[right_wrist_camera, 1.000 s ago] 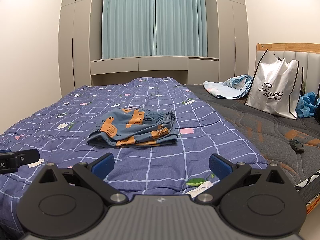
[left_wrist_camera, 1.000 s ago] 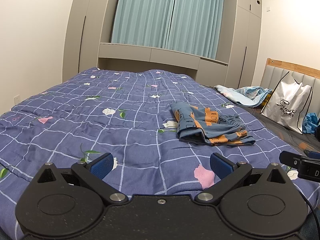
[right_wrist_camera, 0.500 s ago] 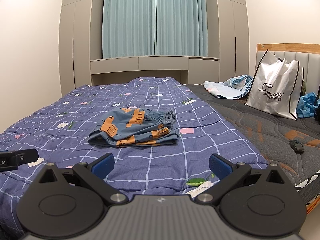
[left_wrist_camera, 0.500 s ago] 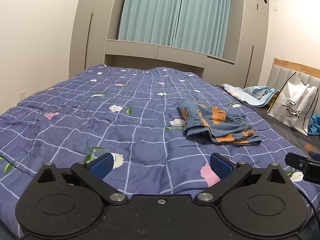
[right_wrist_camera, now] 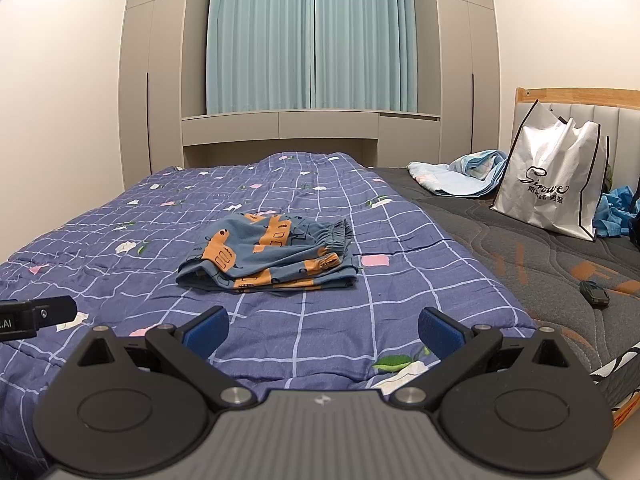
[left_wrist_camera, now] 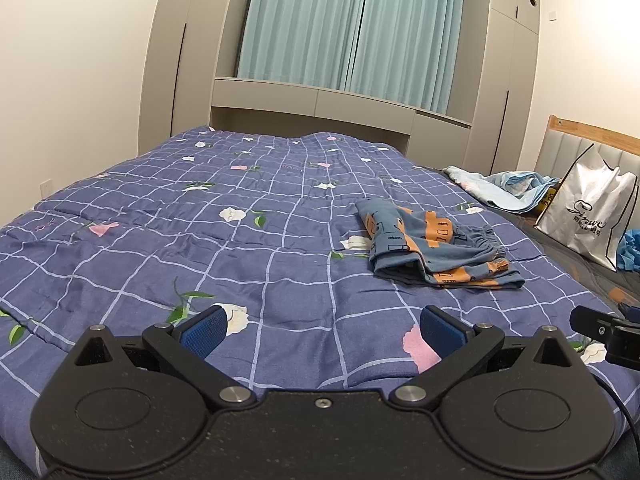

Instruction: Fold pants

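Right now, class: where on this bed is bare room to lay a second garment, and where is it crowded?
Free: the quilt left of the folded pants, and the strip between them and both open grippers. Crowded: the dark mattress side with the white bag, light blue cloth and a small black object.

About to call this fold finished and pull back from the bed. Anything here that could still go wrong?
1. The pants lie folded, but the near edge gapes open with layers uneven; a bump could undo the fold.
2. Both the left gripper and right gripper hang open and empty over the quilt; lowering either might snag and drag it, shifting the pants.
3. A small dark object lies on the bare mattress near the right gripper's side.
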{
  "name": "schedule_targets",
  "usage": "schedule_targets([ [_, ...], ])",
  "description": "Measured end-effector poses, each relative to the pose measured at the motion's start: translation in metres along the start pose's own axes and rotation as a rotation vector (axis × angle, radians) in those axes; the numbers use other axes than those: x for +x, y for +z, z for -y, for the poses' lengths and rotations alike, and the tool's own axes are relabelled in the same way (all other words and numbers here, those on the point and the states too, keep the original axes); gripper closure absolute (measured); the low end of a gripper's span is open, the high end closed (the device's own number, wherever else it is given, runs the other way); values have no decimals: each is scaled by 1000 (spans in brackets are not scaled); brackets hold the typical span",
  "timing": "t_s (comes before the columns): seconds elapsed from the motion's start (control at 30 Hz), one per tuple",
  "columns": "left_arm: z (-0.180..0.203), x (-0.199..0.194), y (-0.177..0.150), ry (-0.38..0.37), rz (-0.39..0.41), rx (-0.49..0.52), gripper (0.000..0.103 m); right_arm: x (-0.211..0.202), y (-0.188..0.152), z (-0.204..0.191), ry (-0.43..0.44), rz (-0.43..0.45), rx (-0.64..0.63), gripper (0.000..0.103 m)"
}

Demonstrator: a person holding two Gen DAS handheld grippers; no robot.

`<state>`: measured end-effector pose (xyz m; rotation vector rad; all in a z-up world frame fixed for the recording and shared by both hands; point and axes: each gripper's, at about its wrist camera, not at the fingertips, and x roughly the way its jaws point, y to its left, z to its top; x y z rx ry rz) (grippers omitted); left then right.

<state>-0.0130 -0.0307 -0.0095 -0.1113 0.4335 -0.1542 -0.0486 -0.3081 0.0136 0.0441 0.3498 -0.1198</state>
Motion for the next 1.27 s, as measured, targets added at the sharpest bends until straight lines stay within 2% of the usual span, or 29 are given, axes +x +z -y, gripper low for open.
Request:
schedule_targets([
  [1.27, 0, 0, 0, 0, -2, -1, 1, 3, 2, -1, 0, -2, -1, 0],
])
